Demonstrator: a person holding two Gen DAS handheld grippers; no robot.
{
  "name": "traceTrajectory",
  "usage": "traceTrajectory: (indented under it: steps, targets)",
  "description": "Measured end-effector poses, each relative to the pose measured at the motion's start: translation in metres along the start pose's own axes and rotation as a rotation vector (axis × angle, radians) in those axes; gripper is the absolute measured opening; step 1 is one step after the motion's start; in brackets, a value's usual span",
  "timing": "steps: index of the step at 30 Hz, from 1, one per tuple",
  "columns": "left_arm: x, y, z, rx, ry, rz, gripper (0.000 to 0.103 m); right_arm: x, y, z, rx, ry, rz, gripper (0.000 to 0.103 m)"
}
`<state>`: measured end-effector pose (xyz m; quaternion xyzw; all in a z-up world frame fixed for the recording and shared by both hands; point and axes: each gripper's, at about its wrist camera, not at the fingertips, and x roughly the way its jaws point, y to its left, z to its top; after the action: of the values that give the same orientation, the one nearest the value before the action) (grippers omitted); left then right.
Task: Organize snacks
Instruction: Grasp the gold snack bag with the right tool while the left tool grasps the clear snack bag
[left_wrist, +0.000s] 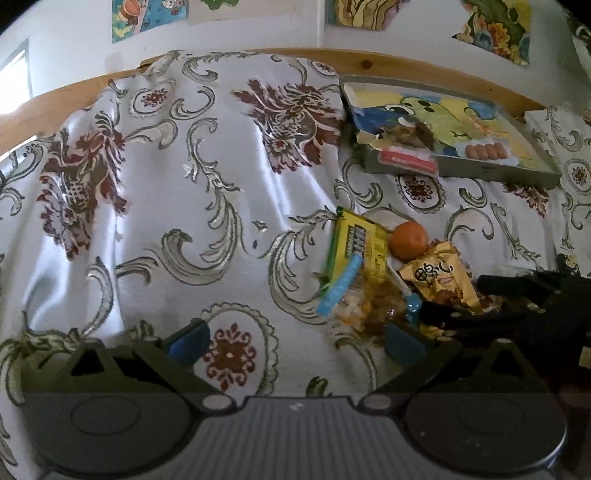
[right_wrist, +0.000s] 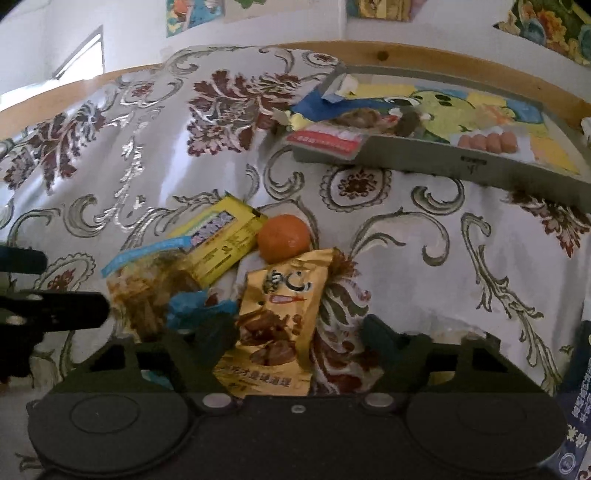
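A heap of snacks lies on the patterned cloth: a yellow packet (left_wrist: 356, 243) (right_wrist: 221, 240), an orange (left_wrist: 408, 240) (right_wrist: 283, 238), a gold packet (left_wrist: 441, 277) (right_wrist: 280, 314) and a clear bag with a blue strip (left_wrist: 341, 291) (right_wrist: 147, 280). My right gripper (right_wrist: 295, 343) is open and straddles the lower part of the gold packet; from the left wrist view it shows as a dark shape (left_wrist: 517, 310). My left gripper (left_wrist: 295, 347) is open over bare cloth, left of the heap, nothing between its fingers.
A shallow grey box (left_wrist: 498, 171) (right_wrist: 424, 158) with a cartoon lining stands at the back right and holds a sausage pack (right_wrist: 487, 142) and a red packet (right_wrist: 325, 142). A wooden rail (left_wrist: 406, 62) and a wall with posters run behind.
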<state>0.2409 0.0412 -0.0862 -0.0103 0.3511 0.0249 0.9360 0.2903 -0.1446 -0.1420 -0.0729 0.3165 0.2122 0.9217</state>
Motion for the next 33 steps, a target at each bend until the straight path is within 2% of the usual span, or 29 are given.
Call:
traceTrajectory:
  steps: [1,3,5,6,11,13,14,19,21,23,27,30,33]
  targets:
    - [0.0,-0.001,0.0,-0.001,0.001,0.002,0.103,-0.001,0.001,0.0,-0.002,-0.004,0.005,0.063]
    - [0.001,-0.004,0.001,-0.012,0.004,0.001,0.103,-0.004,0.003,0.0,-0.005,-0.011,0.012,0.047]
    - [0.002,-0.006,0.002,-0.018,0.011,-0.002,0.103,-0.006,0.005,0.0,-0.015,-0.018,0.012,0.042]
    - [0.003,-0.007,0.002,-0.018,0.012,-0.003,0.103,-0.007,0.004,0.0,-0.02,-0.019,0.014,0.034]
    - [0.004,-0.012,0.003,-0.022,0.013,-0.017,0.103,-0.021,-0.01,0.001,-0.04,0.009,0.015,0.029]
    - [0.006,-0.014,0.003,-0.043,0.022,-0.029,0.103,-0.027,-0.017,0.001,-0.026,0.04,0.006,0.022]
    - [0.006,-0.015,0.003,-0.049,0.026,-0.036,0.103,-0.032,-0.021,0.002,-0.019,0.053,0.007,0.013]
    - [0.005,-0.028,0.0,-0.018,0.028,-0.053,0.103,-0.056,-0.033,-0.004,-0.056,0.102,0.019,0.013]
    - [0.007,-0.032,-0.001,-0.006,0.027,-0.053,0.102,-0.059,-0.038,-0.007,-0.028,0.105,0.036,0.015]
    - [0.011,-0.032,-0.001,-0.019,0.039,-0.057,0.101,-0.057,-0.043,-0.009,0.032,0.097,0.05,0.02]
    - [0.02,-0.029,-0.001,-0.08,0.066,-0.067,0.1,-0.046,-0.046,-0.01,0.098,0.087,0.088,0.039]
    - [0.025,-0.028,0.0,-0.099,0.065,-0.059,0.1,-0.038,-0.046,-0.009,0.101,0.076,0.079,0.047]
    - [0.028,-0.028,0.0,-0.11,0.065,-0.05,0.1,-0.026,-0.054,-0.009,0.167,0.07,0.1,0.053]
